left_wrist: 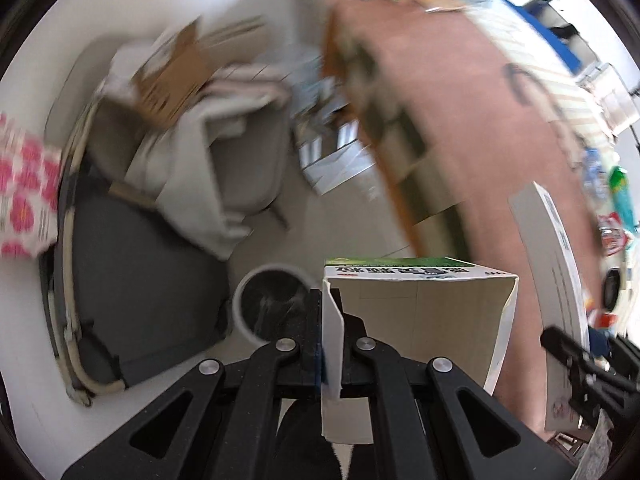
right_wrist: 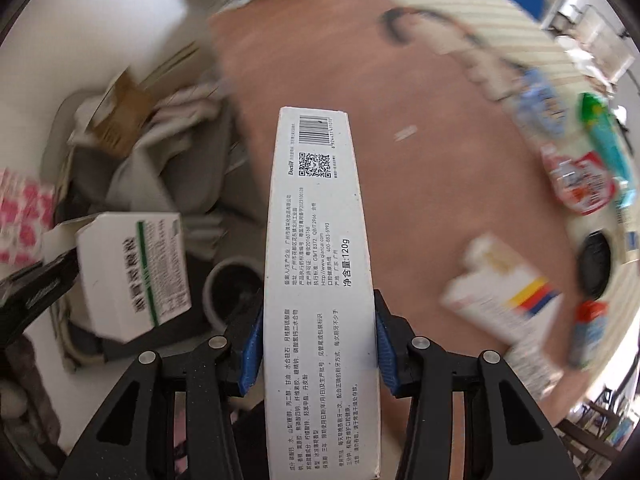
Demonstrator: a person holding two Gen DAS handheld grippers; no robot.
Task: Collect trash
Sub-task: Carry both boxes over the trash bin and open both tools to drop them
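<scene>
A pale floor fills the left of both views and a reddish-brown tabletop (right_wrist: 400, 80) the right, most of it smeared by motion blur.

My left gripper (left_wrist: 332, 320) is pinched flat together on one thin side flap of an open white cardboard carton with a green printed band (left_wrist: 416, 308). The carton hangs to the right of the fingers, low centre of the left view, and reappears at the left edge of the right view (right_wrist: 136, 272). It looks empty, light and easy to crumple. Held by a single flap it could swing or tear, so I'd rather grip a folded corner.

My right gripper (right_wrist: 318, 344) is clamped across the width of a long white toothpaste box with a barcode and black print (right_wrist: 316, 240), blue pads (right_wrist: 253, 344) pressing both long edges near its lower third. It runs up the middle of the right view. It is stiff enough along the edges, light, with smooth card that may slip if squeezed weakly.

Beyond the fingers, a small round white-rimmed bin with a dark liner (left_wrist: 272, 300) stands on the floor, lower centre, partly covered by the tongs. I judge it the likely drop point.

On the table, right side, more blurred packets and a white box with yellow, red and blue stripes (right_wrist: 504, 292) wait. Their labels are unreadable. The heap of cardboard and cloth (left_wrist: 180, 100), upper left, is too smeared to sort out.
</scene>
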